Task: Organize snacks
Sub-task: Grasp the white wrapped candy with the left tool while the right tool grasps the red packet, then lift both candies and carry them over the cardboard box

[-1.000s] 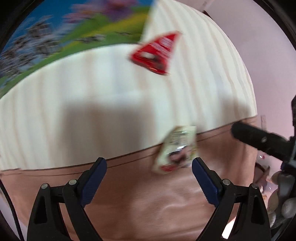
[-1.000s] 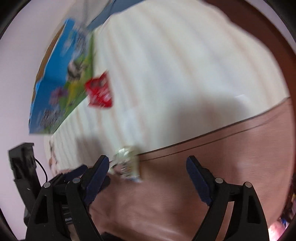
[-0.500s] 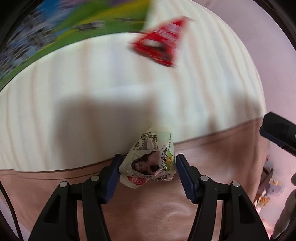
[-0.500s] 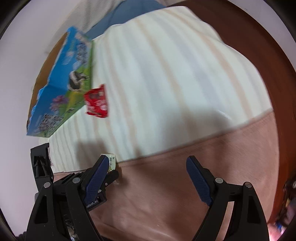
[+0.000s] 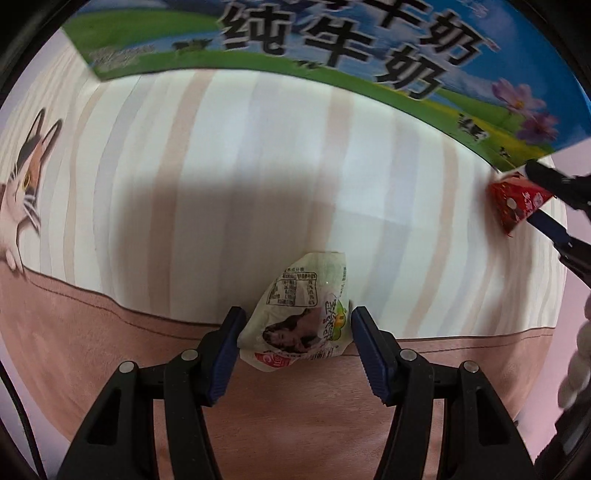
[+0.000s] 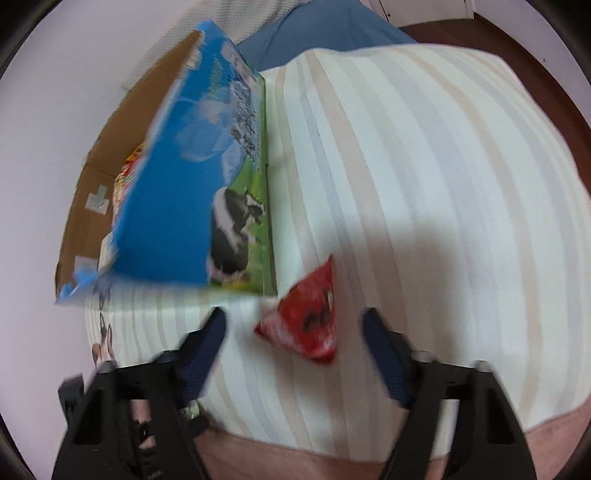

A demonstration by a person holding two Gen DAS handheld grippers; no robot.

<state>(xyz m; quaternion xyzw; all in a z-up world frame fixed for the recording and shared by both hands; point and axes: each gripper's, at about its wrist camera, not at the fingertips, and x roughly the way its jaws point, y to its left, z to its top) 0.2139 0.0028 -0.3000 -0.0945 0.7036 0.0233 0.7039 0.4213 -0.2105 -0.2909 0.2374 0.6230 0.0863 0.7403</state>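
Observation:
A pale green snack packet (image 5: 301, 317) with a woman's face printed on it sits between the fingers of my left gripper (image 5: 295, 332), which is shut on it. A red snack packet (image 6: 306, 321) lies on the striped cloth (image 6: 424, 184) between the open jaws of my right gripper (image 6: 295, 332), untouched by the fingers. It also shows at the far right in the left wrist view (image 5: 517, 203), with the right gripper's fingers (image 5: 546, 221) around it. A blue and green milk carton box (image 6: 192, 192) stands open just behind the red packet, with snacks inside.
The striped cloth has a cat print (image 5: 22, 192) at its left edge and a pink-brown border (image 5: 110, 350) at the front. The milk box (image 5: 332, 48) fills the far side. A blue cloth (image 6: 332, 29) lies behind the box.
My left gripper has closed on the pale green packet and carried it nearer the box. My right gripper has moved forward over the cloth until its jaws straddle the red packet.

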